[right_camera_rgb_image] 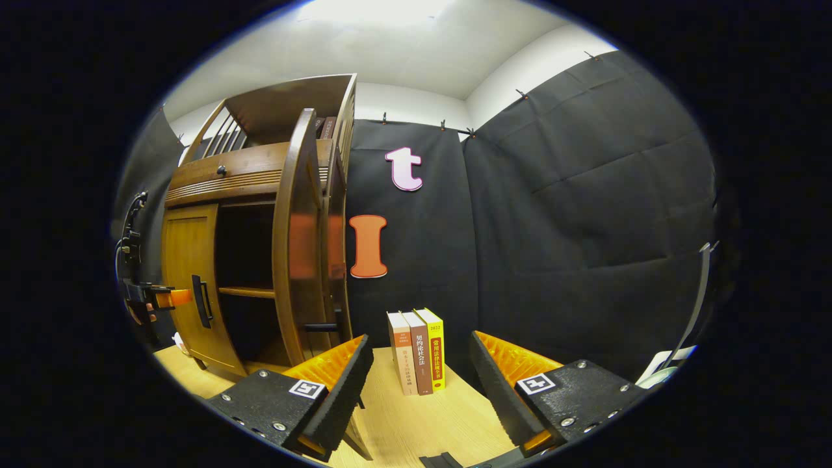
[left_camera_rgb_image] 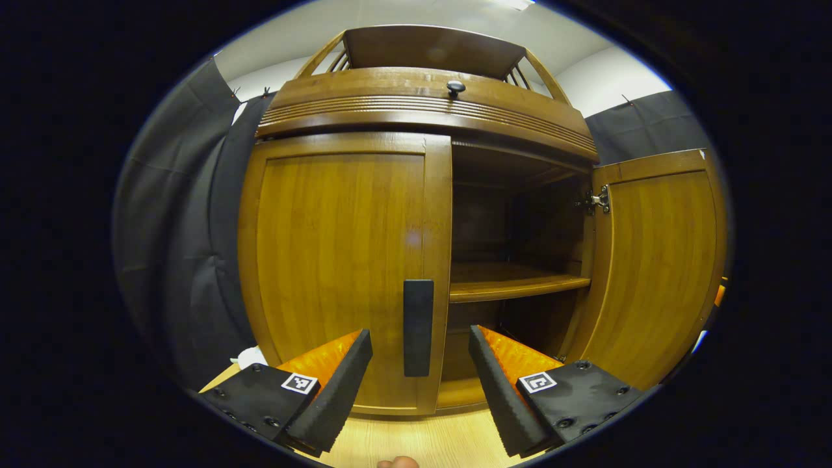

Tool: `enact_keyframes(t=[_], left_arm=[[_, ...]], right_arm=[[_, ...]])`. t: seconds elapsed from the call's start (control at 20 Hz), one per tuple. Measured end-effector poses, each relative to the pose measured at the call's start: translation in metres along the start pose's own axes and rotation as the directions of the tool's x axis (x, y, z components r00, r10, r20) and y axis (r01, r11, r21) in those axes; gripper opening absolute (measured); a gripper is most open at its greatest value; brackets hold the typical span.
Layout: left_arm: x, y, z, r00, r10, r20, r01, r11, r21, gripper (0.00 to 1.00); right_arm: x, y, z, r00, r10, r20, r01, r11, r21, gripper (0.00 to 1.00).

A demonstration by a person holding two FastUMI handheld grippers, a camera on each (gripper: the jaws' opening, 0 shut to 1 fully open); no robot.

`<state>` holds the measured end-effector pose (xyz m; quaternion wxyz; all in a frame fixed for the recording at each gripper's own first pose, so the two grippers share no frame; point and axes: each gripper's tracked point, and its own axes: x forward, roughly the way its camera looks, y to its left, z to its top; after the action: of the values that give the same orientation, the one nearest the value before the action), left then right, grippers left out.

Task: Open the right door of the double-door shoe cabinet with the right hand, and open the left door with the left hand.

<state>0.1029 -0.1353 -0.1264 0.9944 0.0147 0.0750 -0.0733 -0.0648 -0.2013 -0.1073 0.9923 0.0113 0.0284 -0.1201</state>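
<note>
The brown wooden double-door shoe cabinet [left_camera_rgb_image: 416, 117] stands on the pale wood-grain table [left_camera_rgb_image: 422, 442]. In the left gripper view its left door [left_camera_rgb_image: 338, 260] is closed, with a black vertical bar handle [left_camera_rgb_image: 418, 328] near the inner edge. The right door [left_camera_rgb_image: 656, 266] is swung wide open on a metal hinge [left_camera_rgb_image: 595, 200], exposing a dark interior with a wooden shelf [left_camera_rgb_image: 513, 283].

The left gripper [left_camera_rgb_image: 420, 374], with orange fingers and black pads, faces the black handle, which sits between the spread fingers and a little beyond them; its jaws are released and hold nothing. Whether the tips reach the handle's depth is hard to judge through the fisheye.

In the right gripper view the right gripper [right_camera_rgb_image: 421, 377] is released too, its fingers wide apart over the table, with the opened right door [right_camera_rgb_image: 299, 240] edge-on just left of it. Three upright books [right_camera_rgb_image: 417, 351], with cream, brown and yellow spines, stand together against the black cloth wall [right_camera_rgb_image: 585, 227]. The left gripper [right_camera_rgb_image: 170, 298] shows at the far left, near the closed door's handle [right_camera_rgb_image: 202, 301].
</note>
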Motion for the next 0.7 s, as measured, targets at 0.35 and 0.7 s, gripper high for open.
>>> enact_keyframes(t=[0.35,0.7], left_arm=[[0.047,0.007,-0.018,0.999,0.019,-0.026,-0.018,1.000,0.013,0.99],[0.070,0.024,-0.027,0.998,0.051,-0.022,-0.050,0.999,0.013,0.87]], right_arm=[[0.004,-0.008,-0.001,1.000,-0.025,0.003,0.025,0.999,0.025,0.87],[-0.004,-0.005,0.007,0.999,-0.027,0.028,0.027,0.999,0.028,0.97]])
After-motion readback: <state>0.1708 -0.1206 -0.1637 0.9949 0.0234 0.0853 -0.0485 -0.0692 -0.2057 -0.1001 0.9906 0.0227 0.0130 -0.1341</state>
